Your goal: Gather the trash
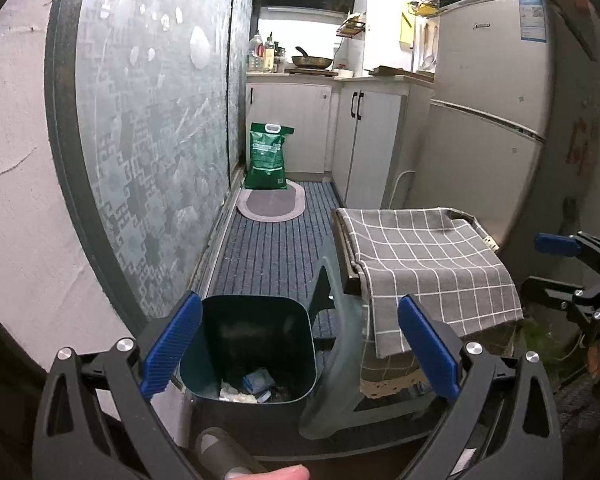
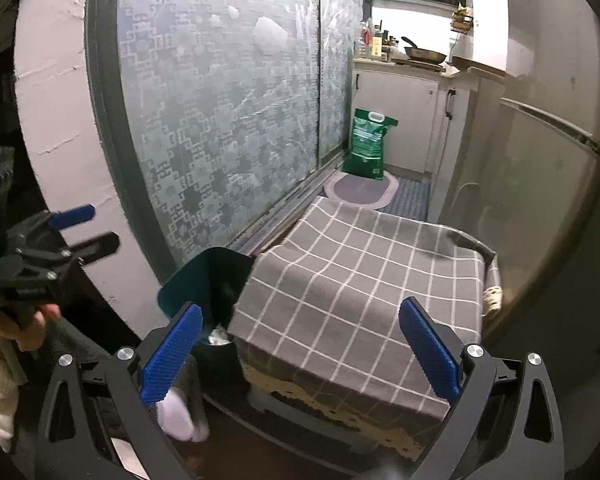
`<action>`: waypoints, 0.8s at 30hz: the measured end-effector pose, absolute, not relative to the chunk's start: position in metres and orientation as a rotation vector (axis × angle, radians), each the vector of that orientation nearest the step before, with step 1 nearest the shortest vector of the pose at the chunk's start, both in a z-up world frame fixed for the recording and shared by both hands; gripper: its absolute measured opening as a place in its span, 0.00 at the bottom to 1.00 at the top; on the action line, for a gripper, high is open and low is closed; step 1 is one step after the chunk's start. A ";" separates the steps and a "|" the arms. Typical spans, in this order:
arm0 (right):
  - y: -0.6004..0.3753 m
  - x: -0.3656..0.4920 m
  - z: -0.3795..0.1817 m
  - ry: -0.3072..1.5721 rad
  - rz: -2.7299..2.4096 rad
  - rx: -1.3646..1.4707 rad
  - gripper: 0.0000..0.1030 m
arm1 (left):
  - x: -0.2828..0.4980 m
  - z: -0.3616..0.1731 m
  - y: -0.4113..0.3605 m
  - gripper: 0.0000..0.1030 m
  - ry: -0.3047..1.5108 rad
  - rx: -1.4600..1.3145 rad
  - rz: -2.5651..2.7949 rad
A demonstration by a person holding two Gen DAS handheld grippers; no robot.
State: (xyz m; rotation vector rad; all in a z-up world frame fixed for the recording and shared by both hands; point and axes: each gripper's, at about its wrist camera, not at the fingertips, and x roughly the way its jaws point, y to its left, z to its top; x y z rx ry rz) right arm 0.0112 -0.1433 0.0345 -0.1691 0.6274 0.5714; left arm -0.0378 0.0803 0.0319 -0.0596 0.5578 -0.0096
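Observation:
A dark teal trash bin (image 1: 256, 344) stands on the floor beside a low table. Crumpled paper and a blue wrapper (image 1: 256, 386) lie in its bottom. My left gripper (image 1: 300, 348) is open and empty, held just above and in front of the bin. In the right wrist view the bin (image 2: 212, 284) shows at the table's left edge. My right gripper (image 2: 300, 348) is open and empty, hovering over the table's near edge. The right gripper also shows at the far right of the left wrist view (image 1: 572, 264), and the left gripper at the left of the right wrist view (image 2: 76, 228).
A grey checked cloth (image 2: 360, 272) covers the low table. A patterned glass sliding door (image 1: 152, 140) runs along the left. A green sack (image 1: 268, 156) and an oval mat (image 1: 271, 205) lie ahead. A fridge (image 1: 496, 112) and cabinets (image 1: 368, 136) stand on the right.

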 end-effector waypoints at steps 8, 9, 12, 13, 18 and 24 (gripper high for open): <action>-0.134 0.011 0.033 0.636 0.587 -0.177 0.97 | -0.035 0.029 0.077 0.97 0.573 -0.048 0.004; -0.133 0.011 0.032 0.639 0.586 -0.176 0.97 | -0.035 0.030 0.077 0.97 0.572 -0.049 0.004; -0.134 0.012 0.033 0.639 0.583 -0.171 0.97 | -0.035 0.029 0.078 0.97 0.570 -0.052 0.006; -0.134 0.012 0.032 0.640 0.583 -0.172 0.97 | -0.035 0.029 0.079 0.97 0.572 -0.052 0.008; -0.134 0.013 0.032 0.646 0.578 -0.177 0.97 | -0.035 0.028 0.079 0.97 0.577 -0.052 0.036; -0.134 0.013 0.031 0.648 0.572 -0.182 0.97 | -0.035 0.029 0.081 0.97 0.578 -0.062 0.029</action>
